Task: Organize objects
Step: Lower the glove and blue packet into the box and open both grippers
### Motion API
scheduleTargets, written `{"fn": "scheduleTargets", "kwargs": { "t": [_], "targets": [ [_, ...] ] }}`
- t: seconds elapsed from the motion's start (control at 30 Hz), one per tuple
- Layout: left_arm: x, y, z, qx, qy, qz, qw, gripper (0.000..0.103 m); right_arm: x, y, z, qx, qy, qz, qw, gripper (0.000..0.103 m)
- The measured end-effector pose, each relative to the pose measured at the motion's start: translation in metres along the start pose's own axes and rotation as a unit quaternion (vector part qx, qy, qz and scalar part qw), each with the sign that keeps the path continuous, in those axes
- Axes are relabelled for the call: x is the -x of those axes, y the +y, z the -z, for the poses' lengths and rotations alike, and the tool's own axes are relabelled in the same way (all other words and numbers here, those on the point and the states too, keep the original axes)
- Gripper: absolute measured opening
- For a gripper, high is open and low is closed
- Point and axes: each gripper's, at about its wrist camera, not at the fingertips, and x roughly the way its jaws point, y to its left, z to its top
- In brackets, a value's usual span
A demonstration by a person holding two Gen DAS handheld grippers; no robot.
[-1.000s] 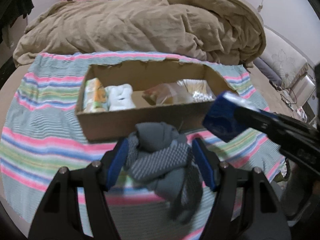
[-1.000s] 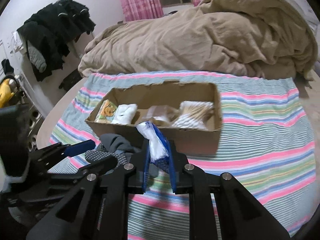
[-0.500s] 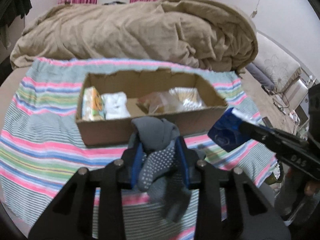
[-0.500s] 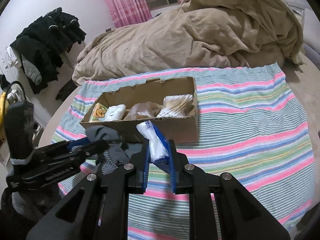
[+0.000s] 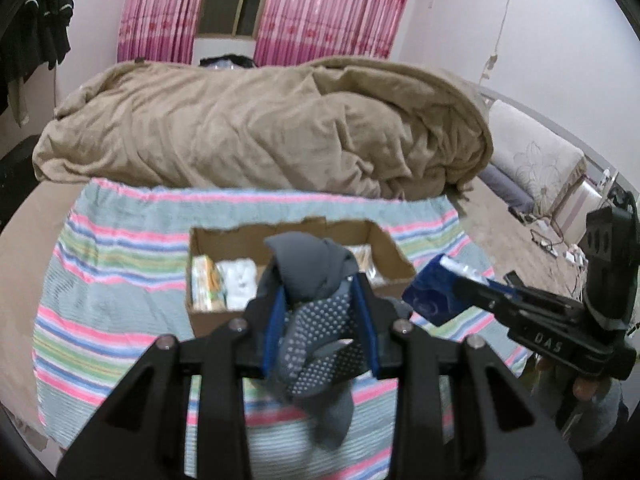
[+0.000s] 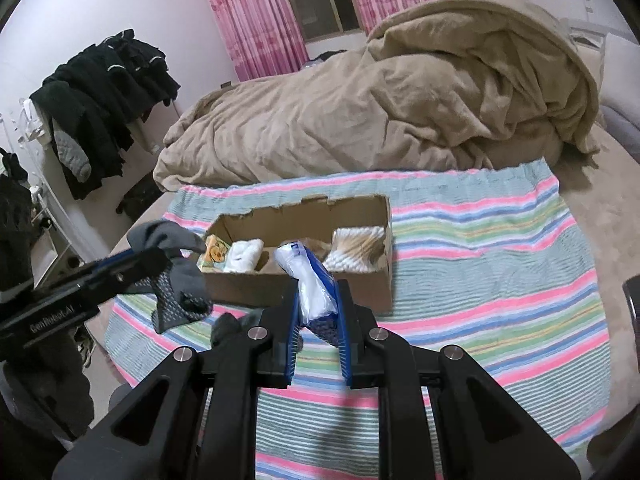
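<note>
My left gripper (image 5: 320,300) is shut on a grey dotted sock (image 5: 316,328) and holds it in the air in front of the cardboard box (image 5: 208,316); the sock also shows in the right wrist view (image 6: 176,284). My right gripper (image 6: 318,296) is shut on a blue and white packet (image 6: 310,280), also held above the striped cloth near the box's front wall (image 6: 248,292). The packet shows in the left wrist view (image 5: 434,292). The box holds a small printed carton (image 6: 214,254), a white bundle (image 6: 244,254), a clear bag and cotton swabs (image 6: 356,248).
The box sits on a striped cloth (image 6: 480,264) spread over a bed. A heaped tan blanket (image 6: 380,104) lies behind it. Dark clothes (image 6: 100,96) hang at the left. A dark item (image 6: 226,326) lies on the cloth by my right gripper.
My left gripper has shut on the sock and lifted it off the cloth. Both grippers have pulled up and back, so the box looks smaller. The right gripper still holds the packet.
</note>
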Motion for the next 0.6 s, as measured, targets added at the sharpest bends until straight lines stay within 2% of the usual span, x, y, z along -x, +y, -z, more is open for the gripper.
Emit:
{"fn": "scheduleTargets", "kwargs": {
  "t": [0.27,0.4,0.6],
  "targets": [
    [-0.008,0.014,-0.022,-0.006,-0.021,-0.011,0.9997,0.034,-0.005,0.005,-0.032,0.020,-0.025,0.005,0.999,0.018],
    [-0.028,0.025,-0.029,-0.001,-0.010,-0.010,0.9999,0.034,-0.023,0.005,-0.044,0.024,-0.024,0.006,0.999,0.018],
    [-0.062,0.044,-0.035,0.005,0.007,-0.019,0.9998,0.034,-0.055,0.009,-0.056,0.043,-0.018,0.037,0.998,0.018]
  ]
}}
